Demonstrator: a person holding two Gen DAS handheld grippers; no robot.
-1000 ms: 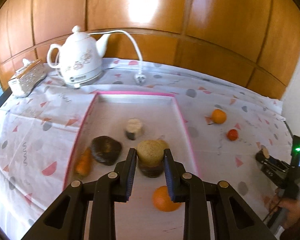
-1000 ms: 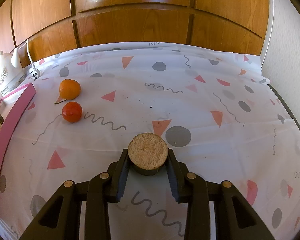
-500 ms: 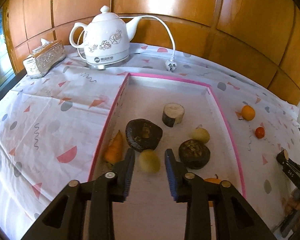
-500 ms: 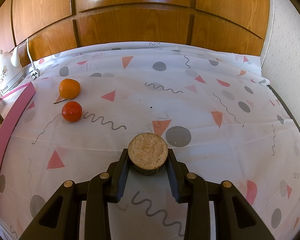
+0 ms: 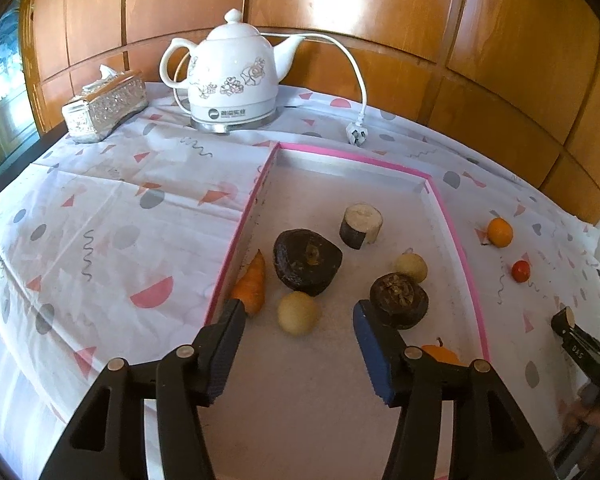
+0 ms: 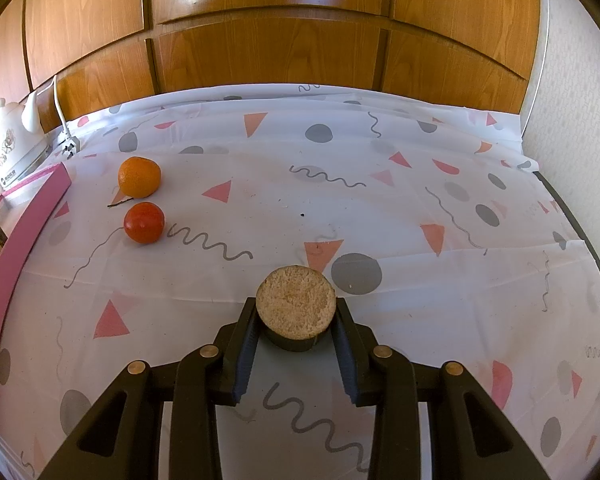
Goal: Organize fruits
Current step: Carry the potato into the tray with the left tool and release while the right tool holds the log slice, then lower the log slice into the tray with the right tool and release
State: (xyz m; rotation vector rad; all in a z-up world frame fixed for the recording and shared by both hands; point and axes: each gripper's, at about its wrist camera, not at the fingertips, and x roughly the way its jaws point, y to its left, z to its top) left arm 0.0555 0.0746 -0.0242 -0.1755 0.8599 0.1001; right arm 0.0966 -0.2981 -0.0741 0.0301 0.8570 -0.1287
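left gripper (image 5: 299,310) fingers spread above pale round fruit (image 5: 298,313); right gripper (image 6: 296,307) fingers pinching cut brown fruit (image 6: 296,305).

wall panels (image 6: 268,60): glossy wood | kettle (image 5: 232,76): glazed ceramic | tablecloth (image 6: 380,208): smooth, printed

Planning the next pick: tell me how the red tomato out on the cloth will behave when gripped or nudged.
The red tomato looks round, so a nudge would probably roll it across the tablecloth. Its glossy skin suggests it may slip between the fingers. It is likely soft, so grip gently.
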